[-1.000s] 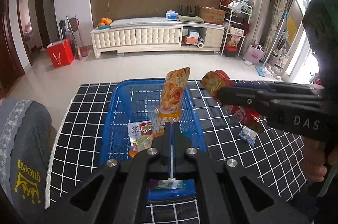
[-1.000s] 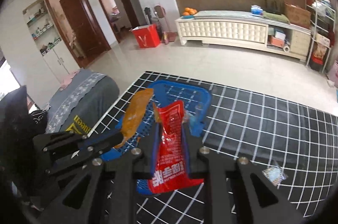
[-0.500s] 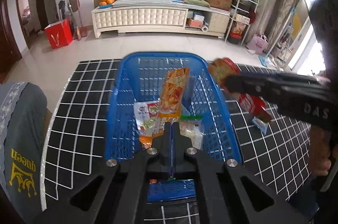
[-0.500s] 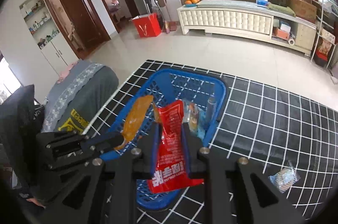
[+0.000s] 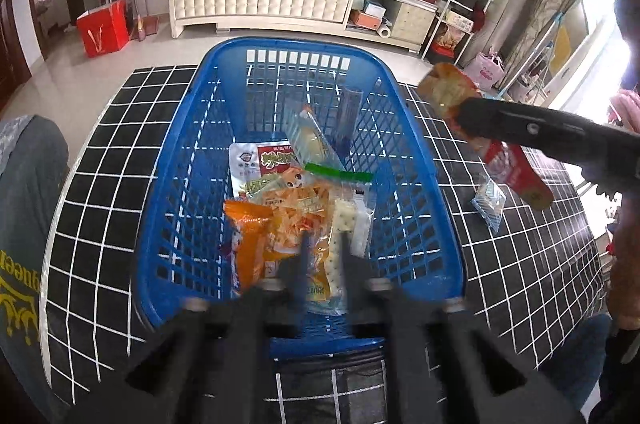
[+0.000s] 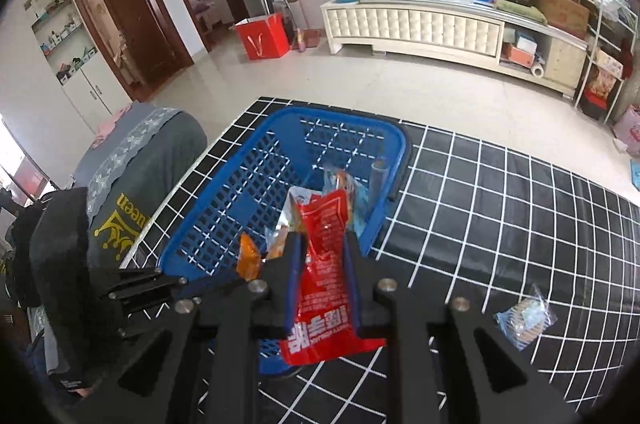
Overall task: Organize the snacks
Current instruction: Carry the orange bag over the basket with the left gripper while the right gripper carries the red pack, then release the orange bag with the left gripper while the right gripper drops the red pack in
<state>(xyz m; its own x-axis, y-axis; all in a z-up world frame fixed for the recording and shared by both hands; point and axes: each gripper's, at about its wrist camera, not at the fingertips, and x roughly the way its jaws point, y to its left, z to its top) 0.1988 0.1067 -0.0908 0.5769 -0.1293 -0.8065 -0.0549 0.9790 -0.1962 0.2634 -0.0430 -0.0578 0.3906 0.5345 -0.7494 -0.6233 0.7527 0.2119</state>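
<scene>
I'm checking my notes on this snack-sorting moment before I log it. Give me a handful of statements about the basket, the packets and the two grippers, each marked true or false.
1. The right gripper is clamped on a red snack packet. True.
2. The blue basket holds no snacks. False: several packets lie in it, among them an orange snack packet.
3. A small clear packet lies on the black grid tablecloth, outside the basket. True.
4. The red packet already rests on the basket floor. False: it is held in the air by the right gripper, beside the basket's right rim.
5. The left gripper is over the basket, fingers apart. True, though it is blurred.
</scene>
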